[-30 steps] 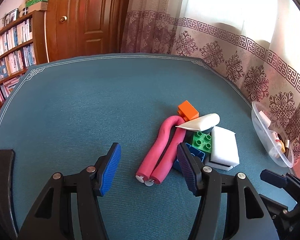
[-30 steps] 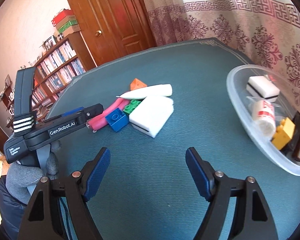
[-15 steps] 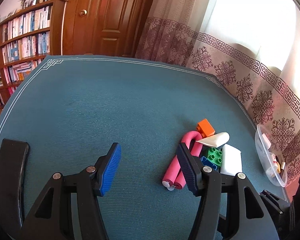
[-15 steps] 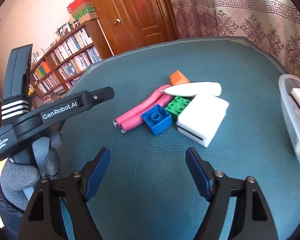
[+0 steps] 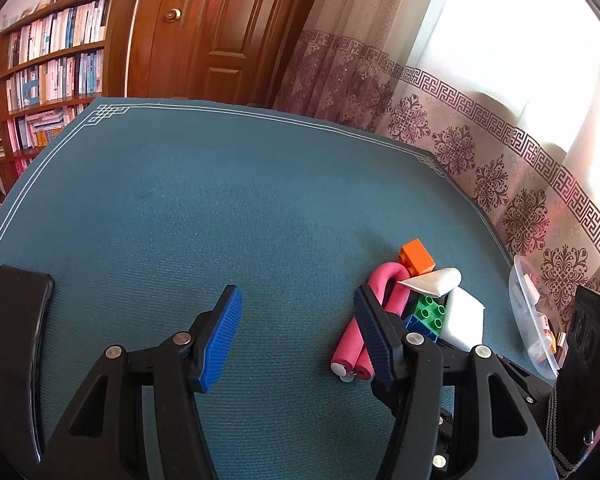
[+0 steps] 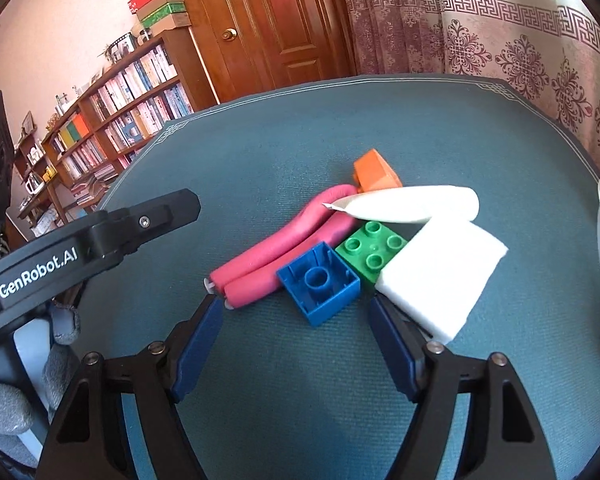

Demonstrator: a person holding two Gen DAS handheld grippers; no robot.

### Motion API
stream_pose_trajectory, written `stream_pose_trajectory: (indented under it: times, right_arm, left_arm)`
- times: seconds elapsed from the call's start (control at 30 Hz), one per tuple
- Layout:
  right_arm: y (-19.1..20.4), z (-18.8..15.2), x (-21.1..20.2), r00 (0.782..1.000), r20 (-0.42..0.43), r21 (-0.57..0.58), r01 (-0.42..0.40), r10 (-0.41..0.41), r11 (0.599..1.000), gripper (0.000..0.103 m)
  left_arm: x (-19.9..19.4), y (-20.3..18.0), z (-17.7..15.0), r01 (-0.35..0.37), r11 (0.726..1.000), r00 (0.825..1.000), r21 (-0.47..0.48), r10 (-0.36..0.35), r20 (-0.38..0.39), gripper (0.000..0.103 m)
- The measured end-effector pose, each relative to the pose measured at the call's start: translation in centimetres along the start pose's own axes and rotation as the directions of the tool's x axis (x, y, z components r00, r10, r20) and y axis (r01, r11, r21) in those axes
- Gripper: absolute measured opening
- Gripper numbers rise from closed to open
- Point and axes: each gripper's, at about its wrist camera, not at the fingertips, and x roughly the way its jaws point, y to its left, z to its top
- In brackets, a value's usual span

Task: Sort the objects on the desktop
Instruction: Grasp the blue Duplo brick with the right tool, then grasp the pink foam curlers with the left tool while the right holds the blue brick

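Left tongs (image 5: 298, 330): spread wide, nothing between the blue pads; held low over the teal table (image 5: 220, 208), with the pile just beyond the right pad.
Right tongs (image 6: 296, 338): spread wide, nothing held; the blue brick (image 6: 319, 288) lies just ahead, between the two pads.
Pile location: right of centre on the table, all pieces touching or overlapping.
Pink foam roller (image 6: 284, 248): bent double, both cut ends pointing to the near left; left edge of the pile.
Blue brick: lying with its hollow underside showing, against the roller's near arm.
Green brick (image 6: 374, 249): studs up, between the blue brick and the white sponge (image 6: 440, 276).
White sponge: right side of the pile, its near corner beside the right pad of the right tongs.
White tube (image 6: 410, 206): lying across the roller and the green brick.
Orange block (image 6: 376, 172): far end of the pile, partly under the tube.
Clear container (image 5: 534, 320): far right of the table, holding small items too indistinct to name.
Surroundings: bookshelf (image 6: 112, 120) and wooden door (image 6: 280, 20) behind the table.
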Motion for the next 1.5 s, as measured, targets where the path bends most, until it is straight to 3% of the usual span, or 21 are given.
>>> stream_pose_trajectory:
  times: [0.17,0.23,0.27,0.83,1.4,1.47,1.5]
  right_arm:
    - [-0.8,0.3,0.3,1.000,0.005,0.012,0.017,-0.017,1.000,0.063]
    - [-1.3,0.4,0.3,1.000,0.002,0.015,0.030,-0.030,0.999,0.048]
    - [-1.4,0.4,0.2,1.000,0.001,0.015,0.027,-0.027,1.000,0.047]
    - [-4.0,-2.2,-3.0,0.997,-0.001,0.049,0.072,-0.072,0.996,0.043]
    - [-4.5,-3.0,-3.7,0.999,0.013,0.066,0.046,-0.047,0.997,0.043]
    - [-4.5,-3.0,-3.7,0.999,0.015,0.067,0.046,-0.047,0.997,0.043]
    - [-4.5,-2.9,-3.6,0.999,0.015,0.068,0.046,-0.047,0.997,0.043]
  left_arm:
    - [0.1,0.0,-0.2,-0.003,1.000,1.000,0.000,0.003,-0.006,0.062]
    - [0.1,-0.1,-0.3,-0.003,1.000,1.000,0.003,0.003,-0.009,0.062]
    - [0.1,-0.1,-0.3,-0.003,1.000,1.000,0.004,0.003,-0.011,0.062]
    - [1.7,-3.9,-1.4,0.045,0.988,0.999,0.146,-0.040,-0.032,0.062]
    - [4.8,-7.0,-1.9,0.003,0.958,0.993,0.286,0.031,-0.116,0.062]
    - [4.9,-7.1,-1.9,-0.002,0.958,0.993,0.288,0.037,-0.115,0.058]
    - [4.9,-7.1,-1.9,-0.012,0.958,0.993,0.288,0.046,-0.110,0.048]
